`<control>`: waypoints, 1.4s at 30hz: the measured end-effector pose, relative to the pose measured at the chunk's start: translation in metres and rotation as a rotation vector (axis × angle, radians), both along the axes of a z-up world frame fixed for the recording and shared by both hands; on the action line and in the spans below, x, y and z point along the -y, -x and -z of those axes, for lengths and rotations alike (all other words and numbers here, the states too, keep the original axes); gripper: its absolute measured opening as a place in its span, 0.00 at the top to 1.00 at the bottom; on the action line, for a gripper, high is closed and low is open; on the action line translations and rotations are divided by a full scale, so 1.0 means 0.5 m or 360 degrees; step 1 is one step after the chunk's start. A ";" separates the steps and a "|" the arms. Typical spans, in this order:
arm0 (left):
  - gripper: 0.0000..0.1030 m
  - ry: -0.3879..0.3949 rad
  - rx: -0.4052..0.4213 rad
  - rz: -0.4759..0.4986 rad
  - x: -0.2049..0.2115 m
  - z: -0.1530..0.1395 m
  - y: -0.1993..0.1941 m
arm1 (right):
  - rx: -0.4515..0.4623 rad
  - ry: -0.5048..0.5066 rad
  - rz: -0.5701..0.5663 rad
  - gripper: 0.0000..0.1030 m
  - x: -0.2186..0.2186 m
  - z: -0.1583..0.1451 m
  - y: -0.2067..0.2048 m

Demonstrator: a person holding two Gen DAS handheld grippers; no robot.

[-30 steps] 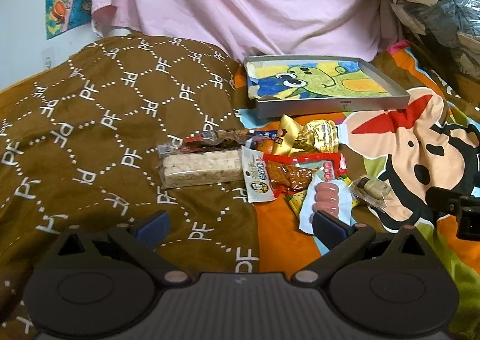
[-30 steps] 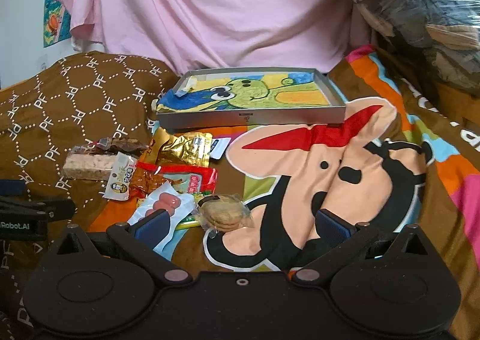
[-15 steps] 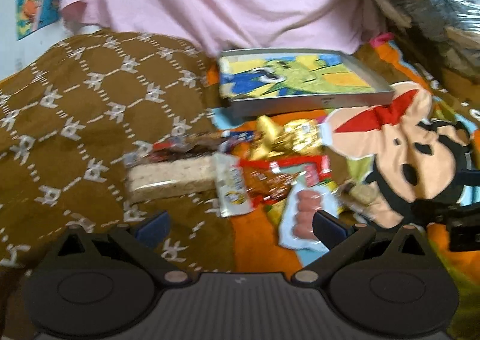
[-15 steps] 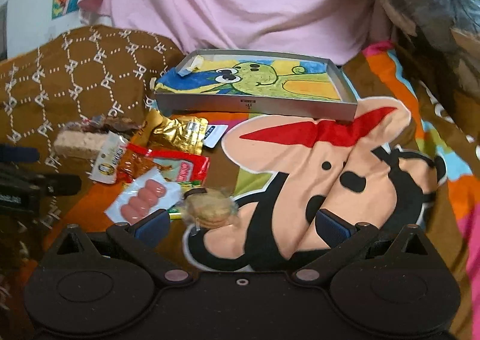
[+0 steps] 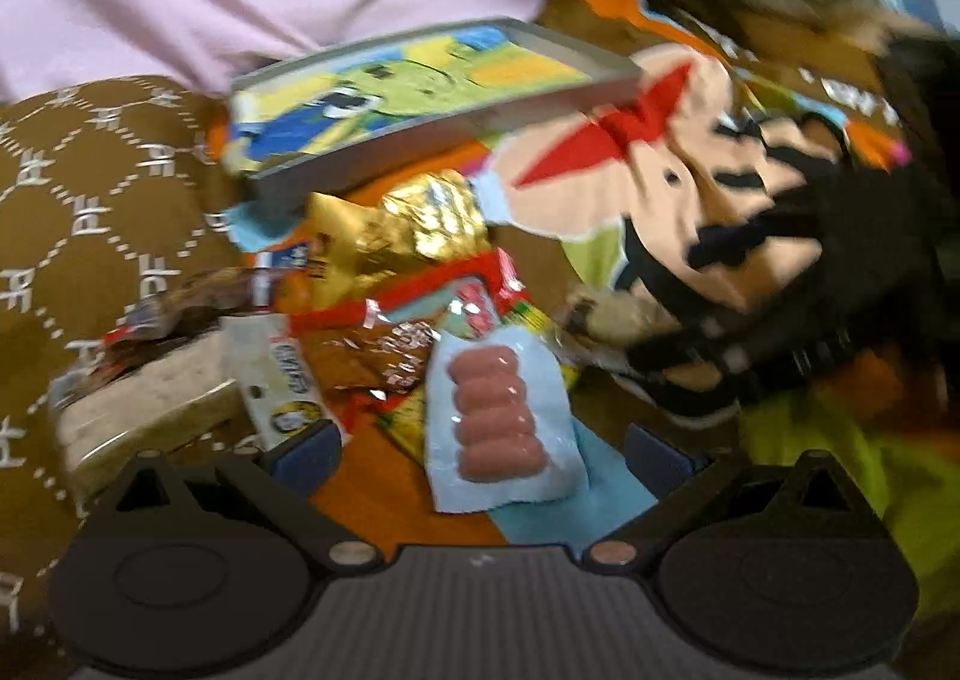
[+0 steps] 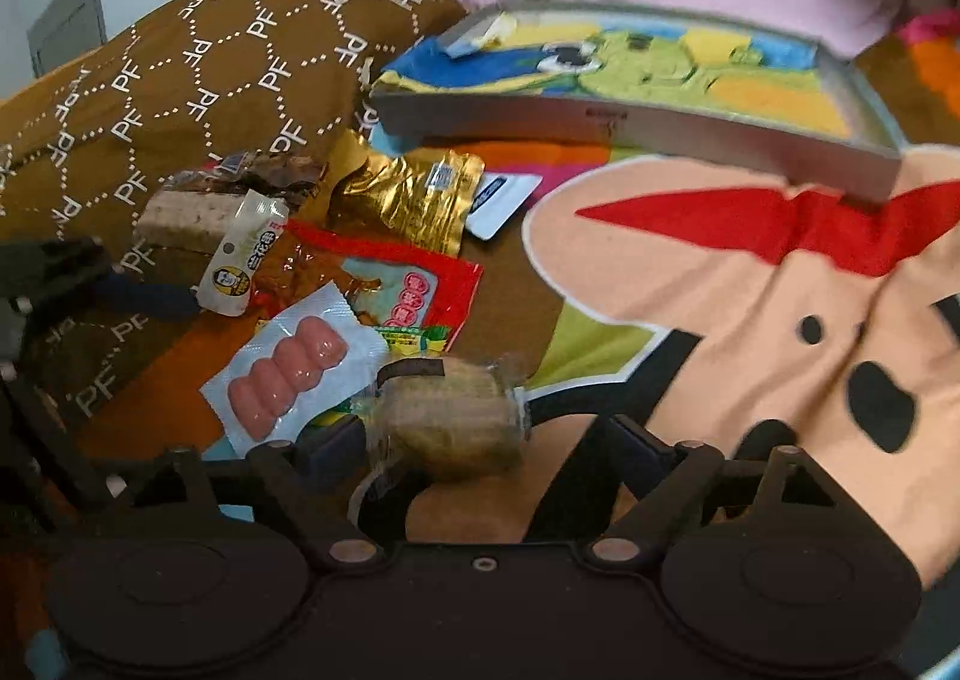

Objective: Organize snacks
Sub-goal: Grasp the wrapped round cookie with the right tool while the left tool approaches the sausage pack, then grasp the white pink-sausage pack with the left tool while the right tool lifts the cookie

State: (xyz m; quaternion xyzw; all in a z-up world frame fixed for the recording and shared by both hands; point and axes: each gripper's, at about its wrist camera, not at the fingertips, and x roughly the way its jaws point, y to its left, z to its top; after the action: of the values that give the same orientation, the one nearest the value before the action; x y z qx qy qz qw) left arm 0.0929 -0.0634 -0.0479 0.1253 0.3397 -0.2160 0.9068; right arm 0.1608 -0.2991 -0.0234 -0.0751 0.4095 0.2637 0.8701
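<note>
Snacks lie heaped on the bedspread just ahead of both grippers, which have dropped in close over the last second: the left gripper (image 5: pixel 480 449), released, now straddles the one sausage pack (image 5: pixel 498 416), and the right gripper (image 6: pixel 480 443), also released, brackets the one wrapped biscuit (image 6: pixel 453 416), so first pickups look imminent. Beyond sit one red pouch (image 6: pixel 414 296), one white-label pack (image 6: pixel 240 266), one nougat bar (image 6: pixel 189 215), one gold pouch (image 6: pixel 414 200), then one empty tray (image 6: pixel 630 125).

my fingers (image 5: pixel 303 455) look like matt dark plastic. the sausage pack (image 5: pixel 498 410) is glossy clear plastic, the gold wrapper (image 6: pixel 414 197) crinkled shiny foil. the tray (image 6: pixel 630 125) has a smooth matt grey rim, and the brown blanket (image 6: pixel 198 74) is soft matt cloth.
</note>
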 end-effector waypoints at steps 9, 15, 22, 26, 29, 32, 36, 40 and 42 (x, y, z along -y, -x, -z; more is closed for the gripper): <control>0.14 -0.0062 -0.0119 -0.0019 0.029 0.023 -0.030 | -0.0084 -0.0108 0.0011 0.31 -0.015 0.024 -0.036; 0.27 -0.0114 -0.0160 -0.0106 0.048 0.033 -0.048 | -0.0056 -0.0140 0.0114 0.43 -0.005 0.022 -0.024; 0.33 -0.0077 -0.0204 -0.0224 0.046 0.032 -0.059 | -0.0010 -0.0132 0.0196 0.45 0.012 0.018 -0.001; 0.35 0.0006 -0.0240 -0.0243 0.032 0.028 -0.054 | 0.0027 -0.0118 0.0189 0.47 0.010 0.018 0.022; 0.36 0.0054 -0.0269 -0.0256 0.021 0.027 -0.046 | 0.0065 -0.0083 0.0173 0.47 0.000 0.016 0.038; 0.36 0.0098 -0.0304 -0.0287 0.006 0.025 -0.035 | 0.0105 -0.0071 0.0174 0.47 -0.005 0.008 0.058; 0.38 0.0166 -0.0327 -0.0328 -0.014 0.020 -0.014 | 0.0124 -0.0063 0.0163 0.47 -0.009 -0.002 0.091; 0.39 0.0266 -0.0317 -0.0367 -0.034 0.023 0.007 | 0.0124 -0.0014 0.0124 0.47 -0.019 -0.008 0.120; 0.39 0.0309 -0.0323 -0.0374 -0.042 0.022 0.012 | 0.0141 0.0014 0.0112 0.47 -0.027 -0.012 0.132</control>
State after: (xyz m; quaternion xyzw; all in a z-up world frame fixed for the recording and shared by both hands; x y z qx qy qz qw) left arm 0.0868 -0.0427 -0.0589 -0.0258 0.4193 -0.1518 0.8947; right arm 0.0946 -0.2857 -0.0177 -0.0762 0.3743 0.2276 0.8957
